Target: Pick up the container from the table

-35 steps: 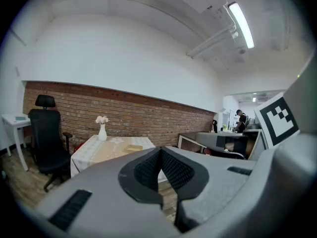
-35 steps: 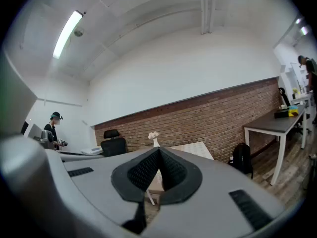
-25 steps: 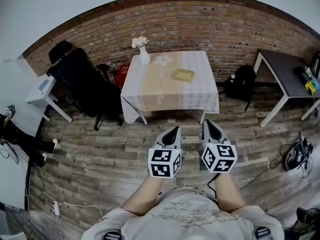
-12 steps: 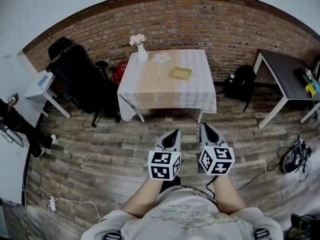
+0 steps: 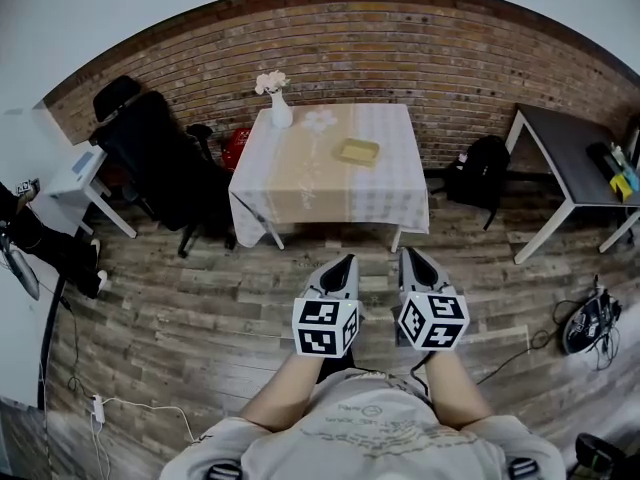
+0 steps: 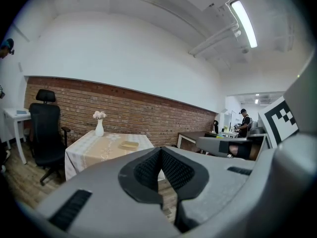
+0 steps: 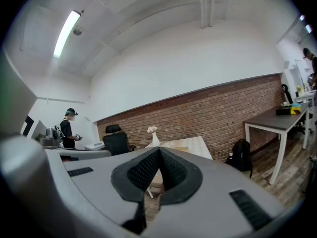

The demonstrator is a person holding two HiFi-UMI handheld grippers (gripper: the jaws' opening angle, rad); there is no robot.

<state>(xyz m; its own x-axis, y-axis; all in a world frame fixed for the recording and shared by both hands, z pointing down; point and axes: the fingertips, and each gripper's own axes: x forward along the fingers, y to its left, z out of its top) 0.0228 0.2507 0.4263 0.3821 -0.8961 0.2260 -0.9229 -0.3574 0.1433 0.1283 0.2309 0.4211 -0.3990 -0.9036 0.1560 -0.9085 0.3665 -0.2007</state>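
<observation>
**A:** What are the fingers doing?

**B:** The left gripper (image 5: 349, 260) and right gripper (image 5: 405, 252) are hovering side by side over the wood-plank floor (image 5: 190, 298), tips pointing at the bench. Both sets of fingers are pressing together. The ribbed black pads (image 6: 148, 170) are meeting at the tips and gripping only each other. The shells are smooth grey moulded plastic, tapering to a point.

**A:** Container?

**B:** The container (image 5: 358, 151) is lying flat on the bench (image 5: 300, 173), well ahead of both fingertips and roughly in line with the left fingers. It's looking like a shallow, rectangular, yellowish tray. I can't tell the material from here.

**A:** What else is sitting on there?

**B:** A pale checked cloth (image 5: 400, 203) is draping over the bench and hanging down its sides, with a beige band running down the middle. A white vase (image 5: 280, 116) with pale flowers is standing at the far corner, left of the container and apart from it.

**A:** Anything getting in the way?

**B:** Only bare planks are lying between the fingertips and the bench. A black office chair (image 5: 150, 158) is standing beyond the left fingers, beside the bench. A black backpack (image 5: 483, 168) is leaning by the brick wall (image 5: 400, 48), ahead and right of the right fingers. A dark-topped desk (image 5: 565, 138) on white legs is standing further right. A cable bundle (image 5: 583, 320) is lying on the floor well right of the right fingers.
</observation>
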